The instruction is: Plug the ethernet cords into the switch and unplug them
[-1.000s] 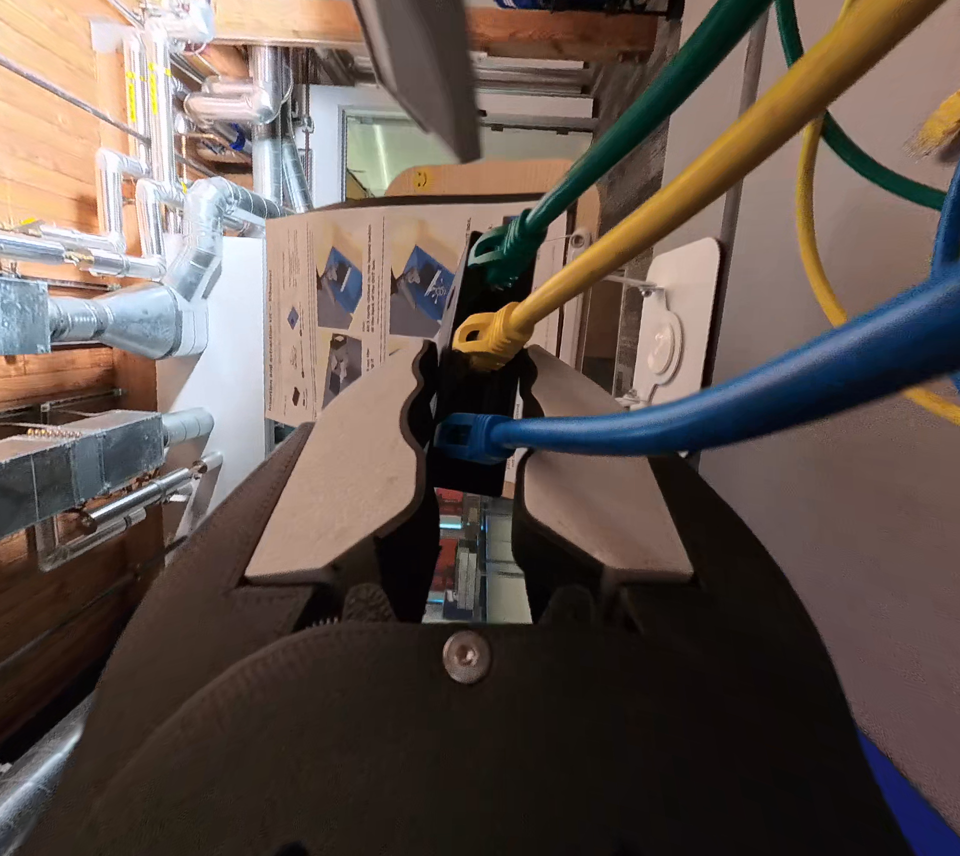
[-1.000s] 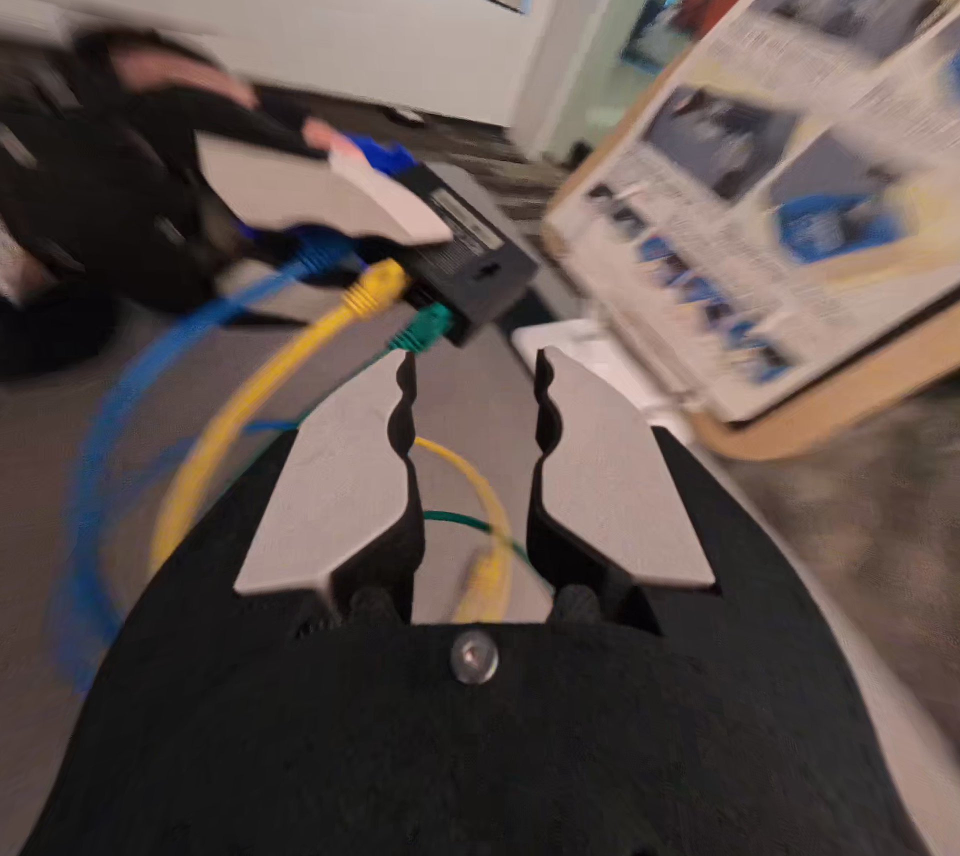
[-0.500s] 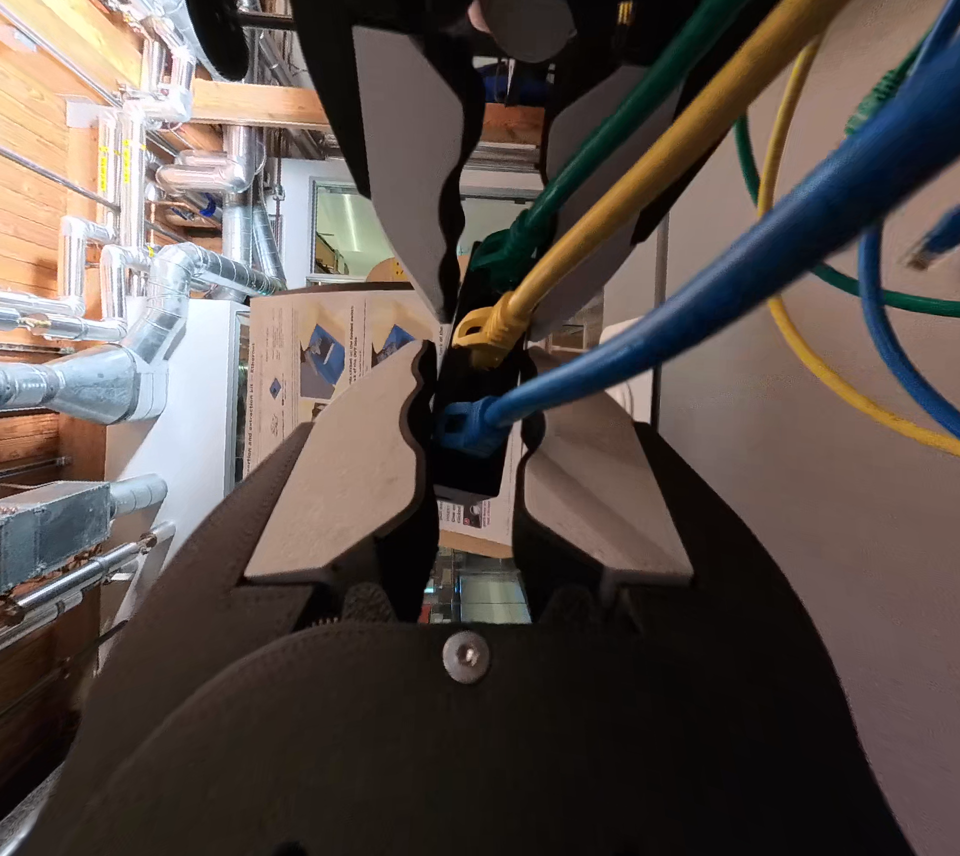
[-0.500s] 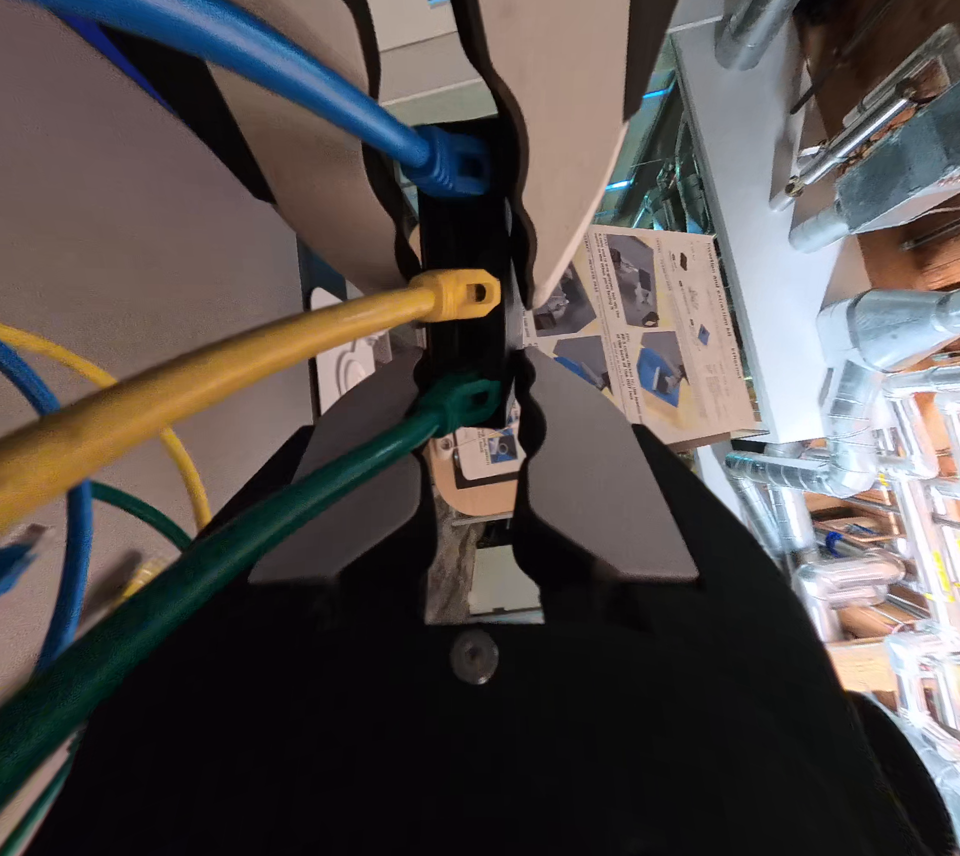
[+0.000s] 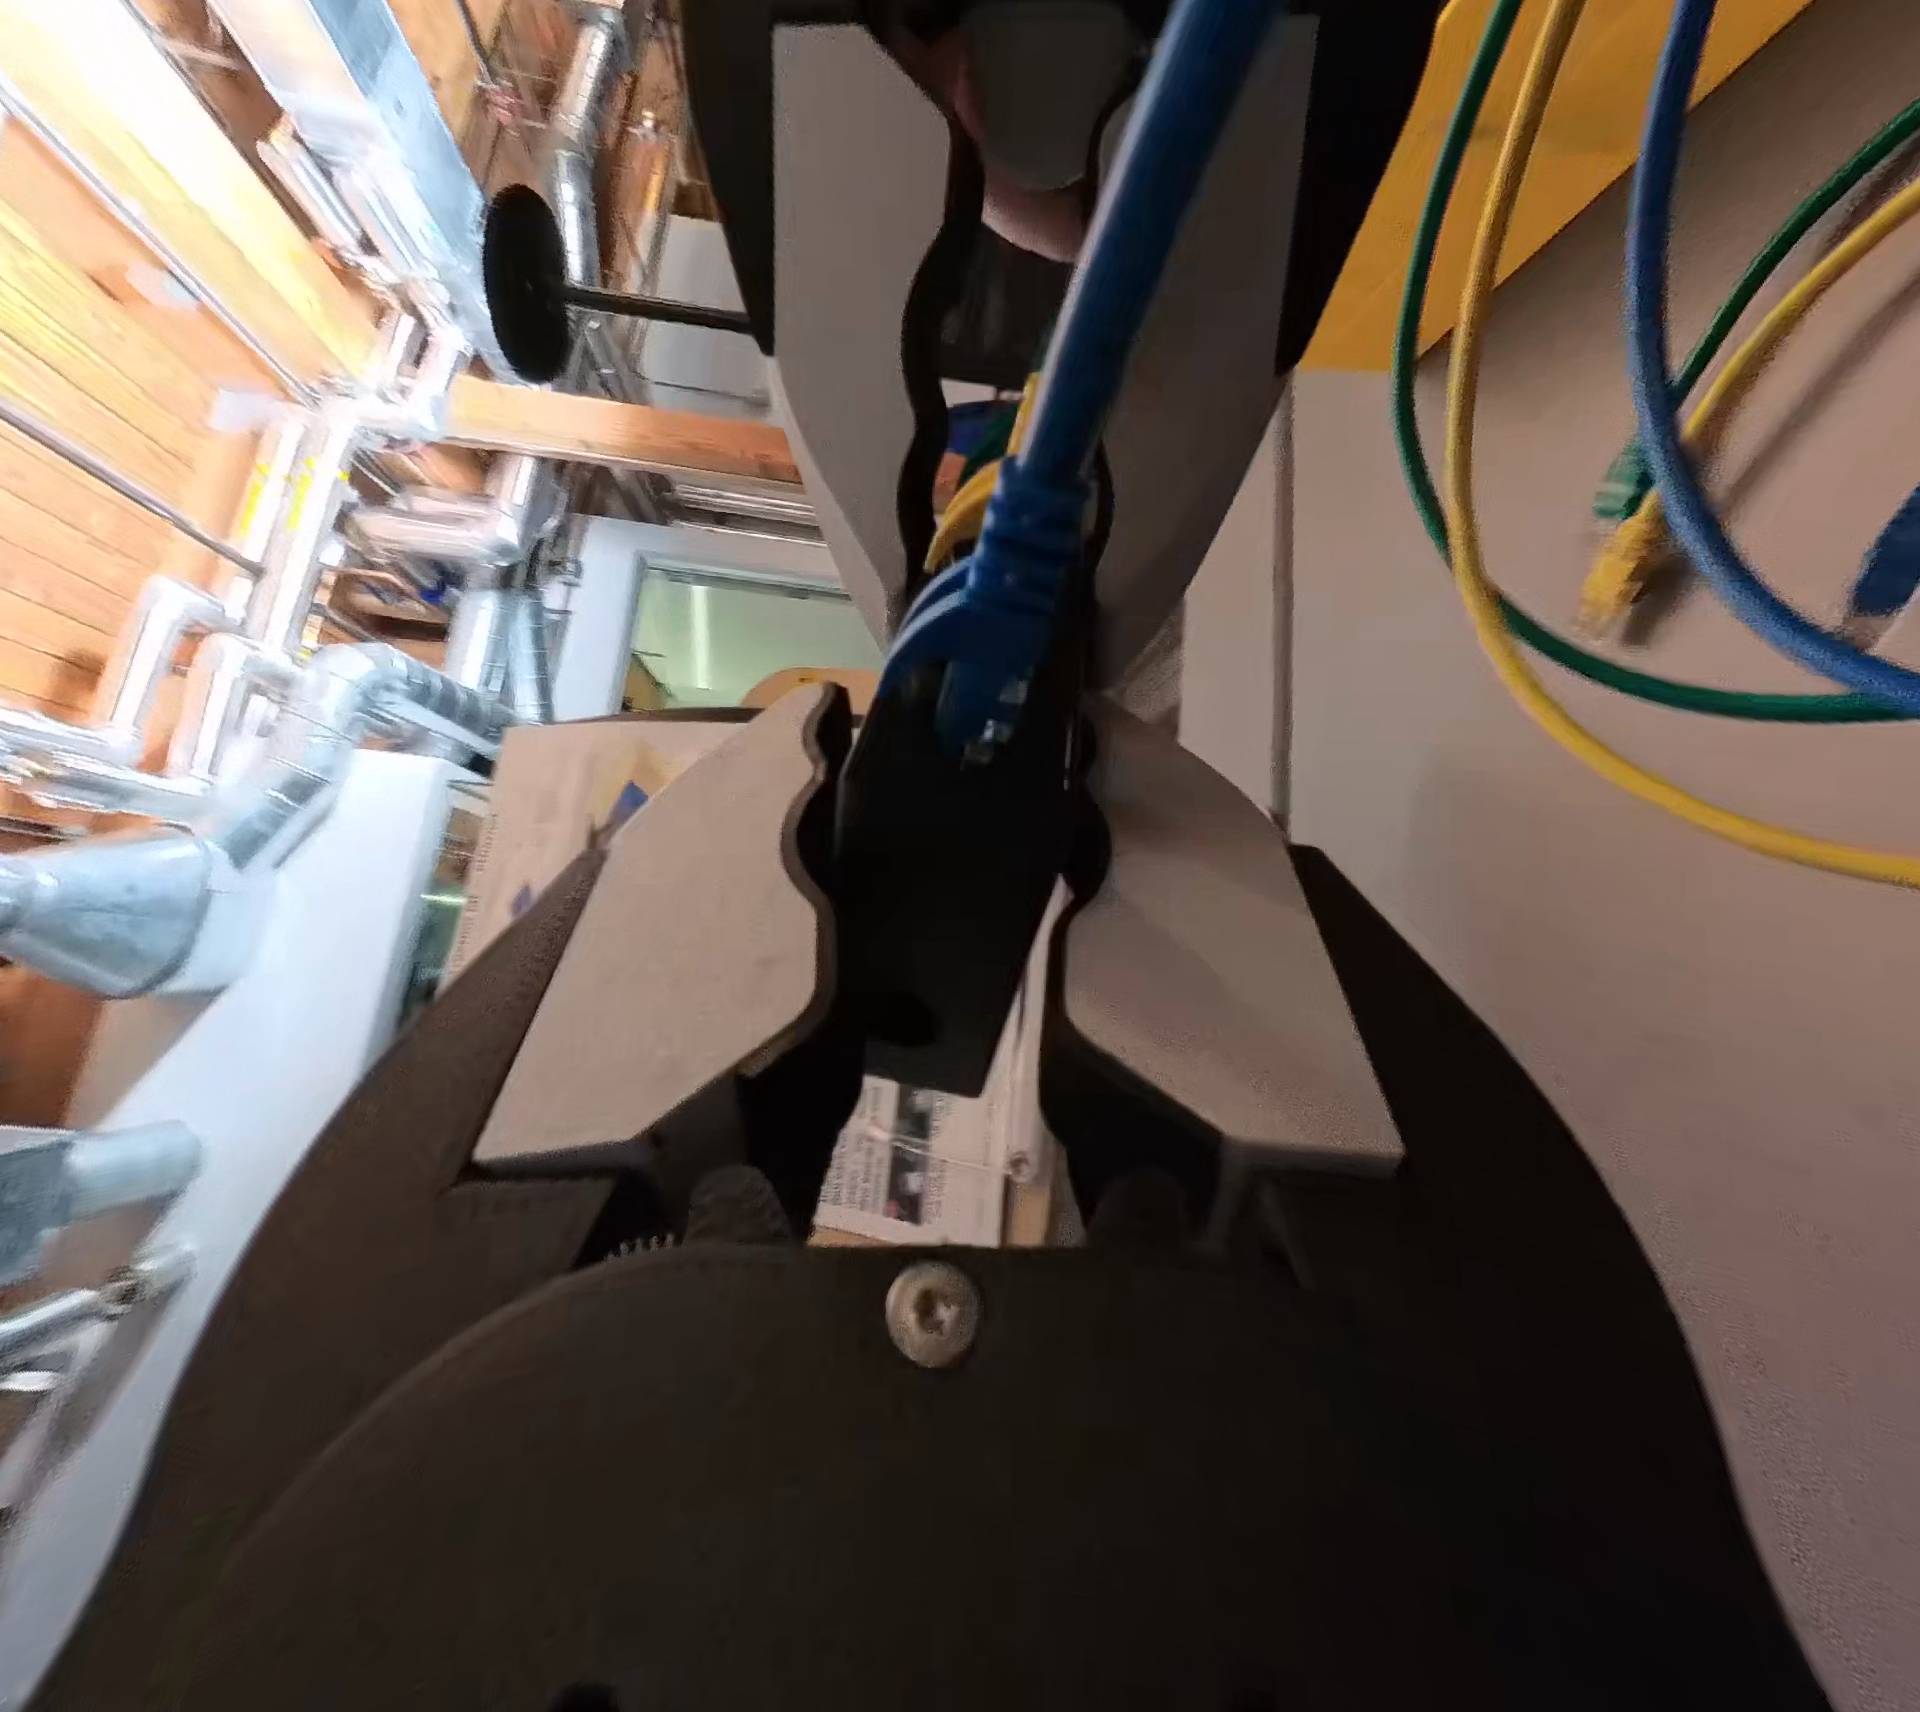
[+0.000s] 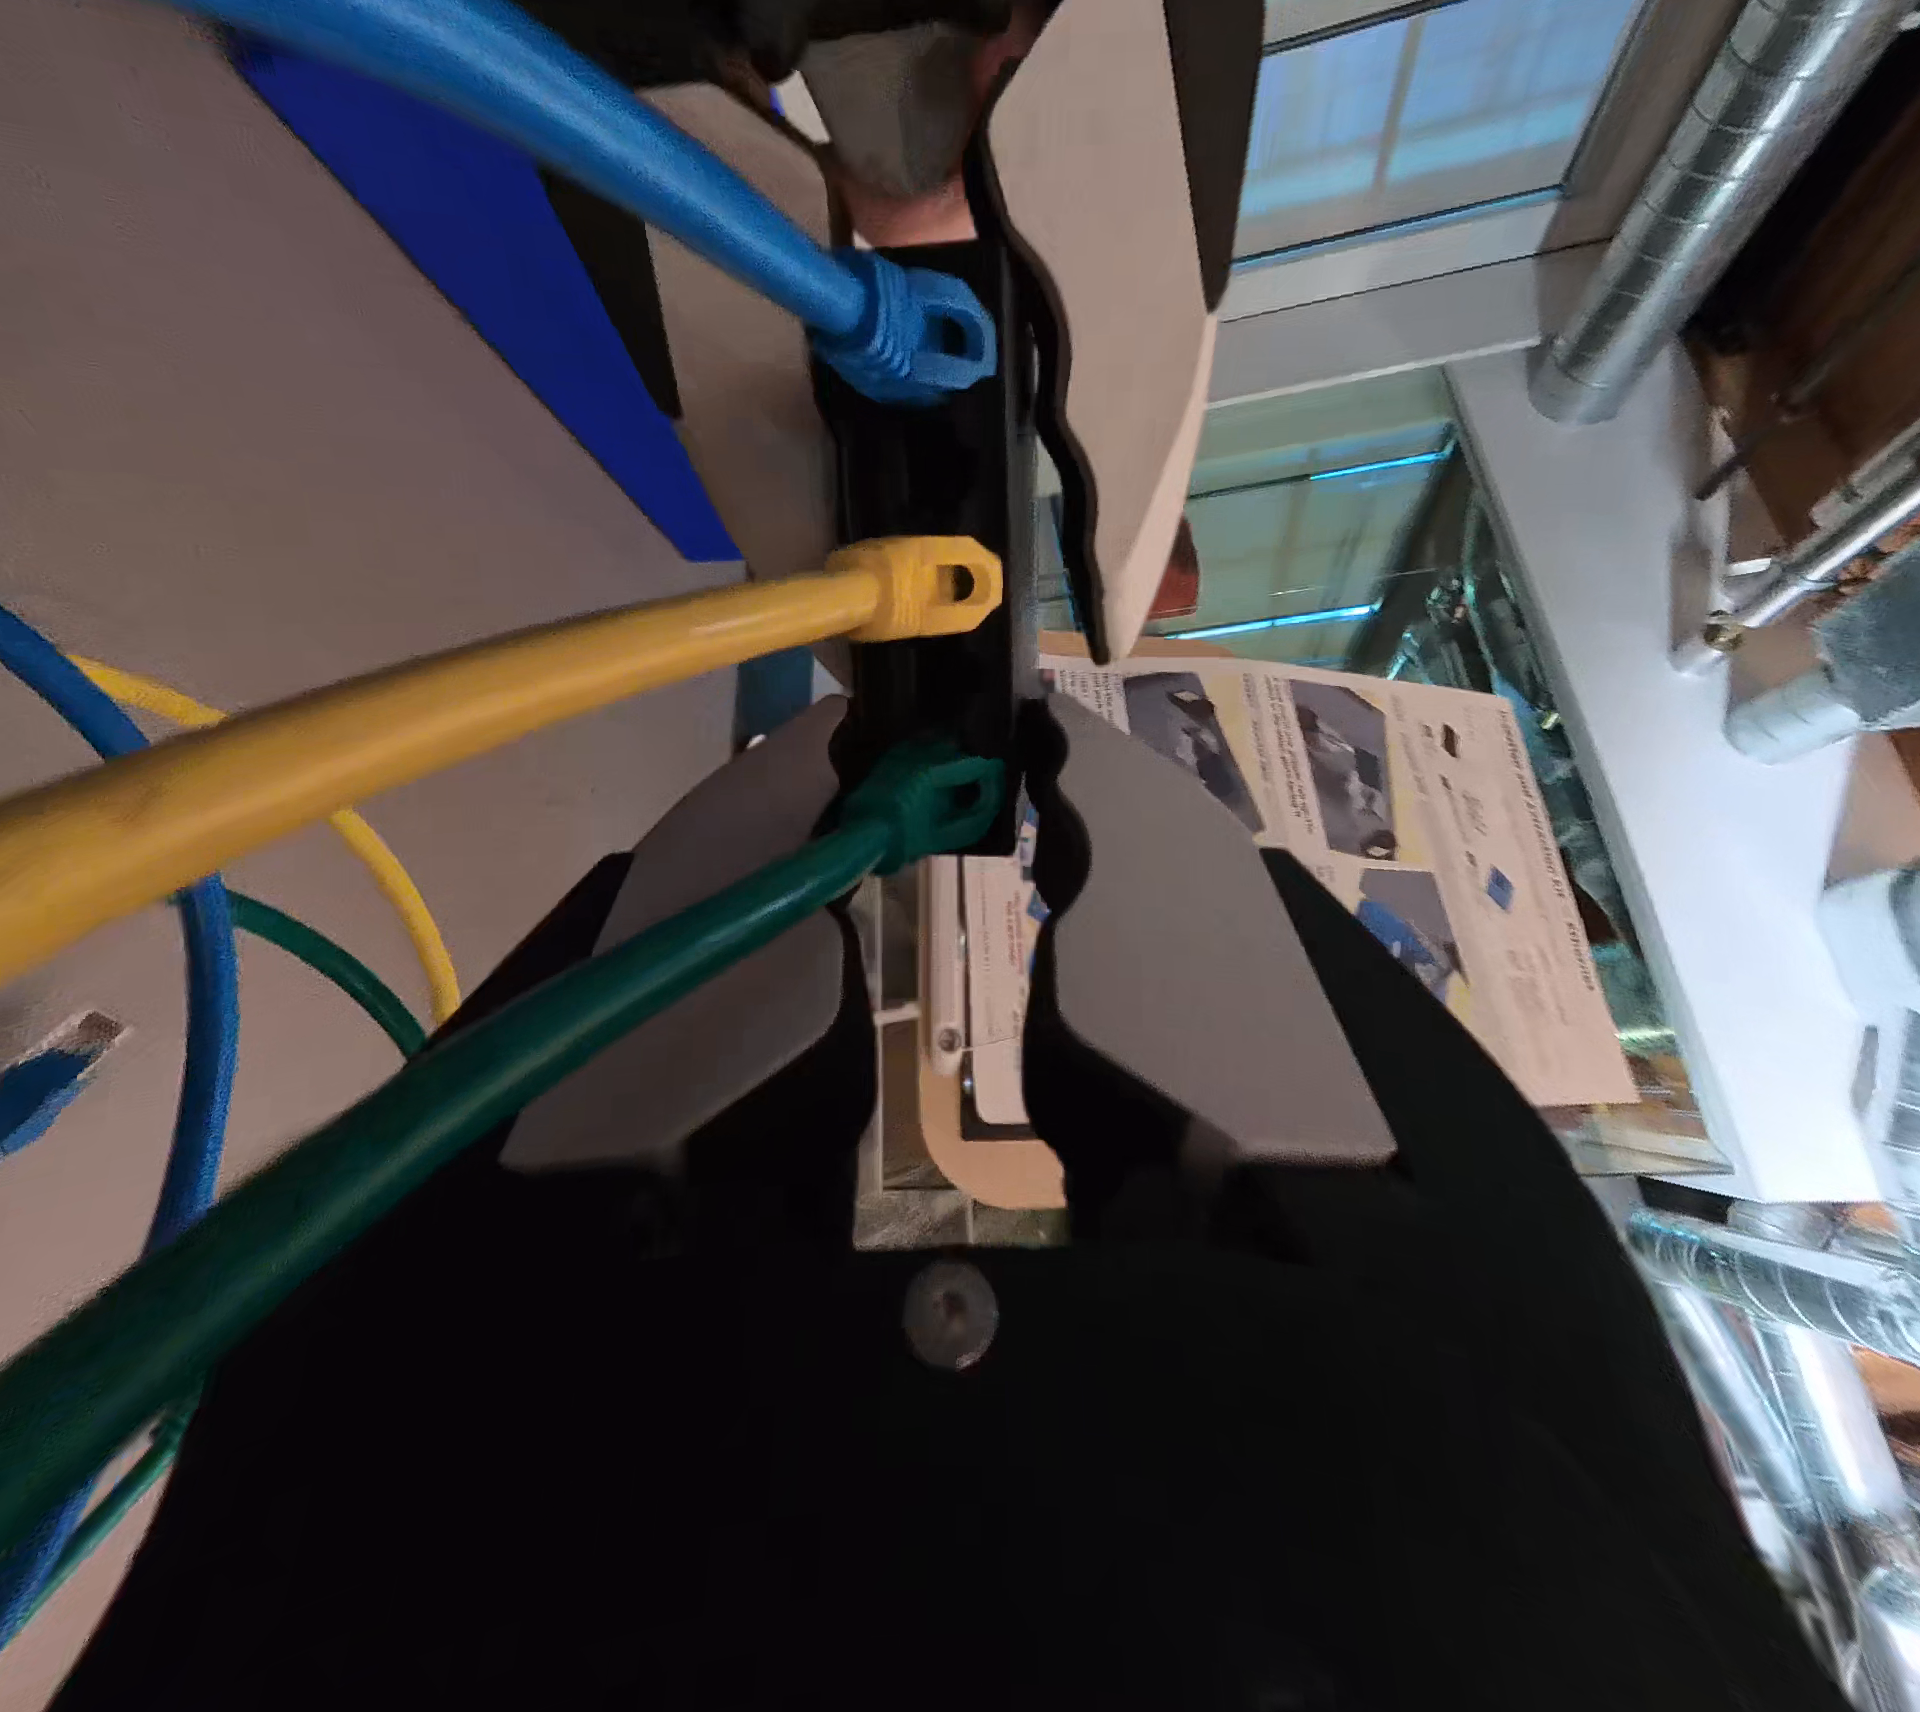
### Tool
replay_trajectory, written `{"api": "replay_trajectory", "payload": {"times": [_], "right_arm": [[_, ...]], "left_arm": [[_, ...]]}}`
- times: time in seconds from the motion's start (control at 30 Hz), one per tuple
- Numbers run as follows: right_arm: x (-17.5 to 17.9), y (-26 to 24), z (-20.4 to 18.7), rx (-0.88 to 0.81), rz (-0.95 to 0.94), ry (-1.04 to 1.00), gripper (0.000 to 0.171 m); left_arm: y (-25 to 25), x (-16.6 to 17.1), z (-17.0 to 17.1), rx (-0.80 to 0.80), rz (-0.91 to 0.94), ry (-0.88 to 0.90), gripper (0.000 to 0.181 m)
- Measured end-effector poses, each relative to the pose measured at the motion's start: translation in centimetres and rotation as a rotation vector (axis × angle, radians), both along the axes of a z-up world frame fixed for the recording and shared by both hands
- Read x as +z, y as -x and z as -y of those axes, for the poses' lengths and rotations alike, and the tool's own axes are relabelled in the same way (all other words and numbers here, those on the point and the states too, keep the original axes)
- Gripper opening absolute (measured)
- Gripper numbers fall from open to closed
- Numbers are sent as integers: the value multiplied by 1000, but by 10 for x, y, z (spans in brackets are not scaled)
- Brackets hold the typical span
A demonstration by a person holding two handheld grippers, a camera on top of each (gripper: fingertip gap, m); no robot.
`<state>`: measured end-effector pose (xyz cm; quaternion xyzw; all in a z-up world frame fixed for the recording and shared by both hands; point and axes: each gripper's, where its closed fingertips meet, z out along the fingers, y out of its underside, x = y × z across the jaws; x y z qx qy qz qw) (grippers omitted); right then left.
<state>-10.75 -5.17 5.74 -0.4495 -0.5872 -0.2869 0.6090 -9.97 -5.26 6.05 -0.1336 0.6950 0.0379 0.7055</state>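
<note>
Switch [image 6: 925, 613], lifted off the grey counter [image 6: 260, 457], is clenched by both hand-held grippers [image 5: 951, 815] [image 6: 935, 789]; silver ducts [image 6: 1714, 104] behind.

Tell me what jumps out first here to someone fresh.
Three thick cords, blue, yellow and green, fan from the left into the black switch at the right wrist view's centre. The left claw and right claw clamp it from opposite ends.

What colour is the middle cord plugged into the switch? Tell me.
Yellow cord, between blue and green plugs on the black switch; right wrist view shows it best.
</note>
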Motion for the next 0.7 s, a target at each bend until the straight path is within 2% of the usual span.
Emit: {"api": "replay_trajectory", "payload": {"times": [0.17, 0.33, 0.43, 0.47, 0.5, 0.6, 0.7], "right_arm": [[-13, -2, -2, 2, -32, 123, 31], [-15, -9, -8, -7, -82, 148, 34], [-9, -61, -18, -254, -40, 125, 36], [-1, -79, -16, -296, -67, 101, 34], [10, -92, -11, -306, -125, 79, 24], [48, -95, 16, -238, -279, 44, 15], [73, -32, 47, -8, -304, 28, 17]], "left_arm": [[-2, -12, -10, 26, -36, -18, 37], [-5, -17, -16, 84, -94, -2, 32], [2, -12, -36, 177, -91, -44, 32], [6, -9, -44, 203, -81, -36, 32], [9, -5, -50, 225, -67, -21, 32], [18, 6, -64, 289, -26, -28, 32], [19, 9, -69, 331, -21, -68, 32]]}}
